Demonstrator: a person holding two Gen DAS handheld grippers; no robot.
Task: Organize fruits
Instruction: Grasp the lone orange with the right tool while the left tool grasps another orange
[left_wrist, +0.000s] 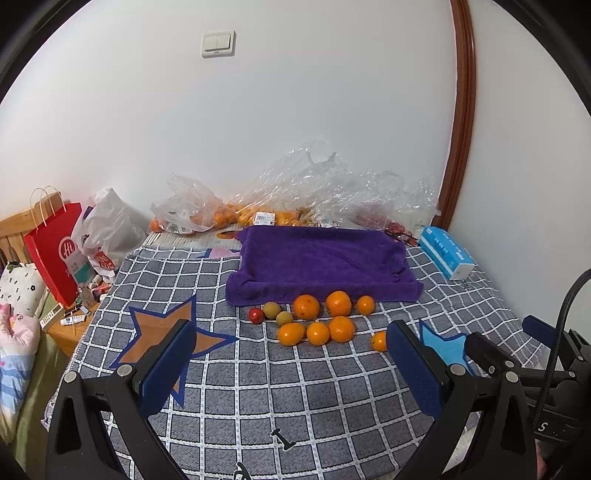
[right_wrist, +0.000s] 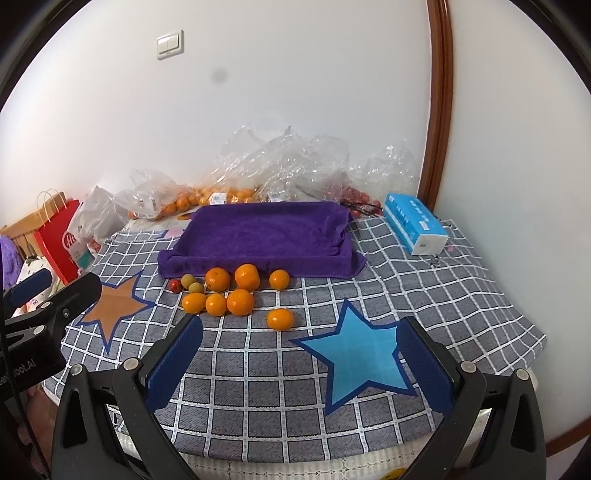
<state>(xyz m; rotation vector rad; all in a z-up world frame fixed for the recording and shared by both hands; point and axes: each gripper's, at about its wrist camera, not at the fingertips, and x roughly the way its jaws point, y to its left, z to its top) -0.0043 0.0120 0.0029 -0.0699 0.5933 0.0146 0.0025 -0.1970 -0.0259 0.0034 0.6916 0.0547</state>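
Nearest the lens in the left wrist view, the left gripper (left_wrist: 291, 354) is held with its blue-padded fingers (left_wrist: 168, 363) spread wide and nothing between them, above a grey checked tablecloth (left_wrist: 258, 398) on which an orange star (left_wrist: 162, 332) is printed. In the right wrist view the right gripper (right_wrist: 301, 360) is likewise held wide apart and empty, with a blue star (right_wrist: 360, 360) seen between its pads. The fruits are gathered on the cloth just in front of a purple towel-covered tray (left_wrist: 317, 258): a back row of oranges (left_wrist: 338, 303) lies close against the tray's front edge, a second row of three oranges (left_wrist: 317, 333) is set just before it, and one single orange (right_wrist: 280, 319) lies apart to the right. Two small yellow-green fruits (left_wrist: 272, 309) and a small red fruit (left_wrist: 256, 315) are placed at the left end of the group. Behind the tray, clear plastic bags (right_wrist: 280, 162) holding more fruit are piled against the wall, and a blue tissue box (right_wrist: 413, 223) is set at the right.
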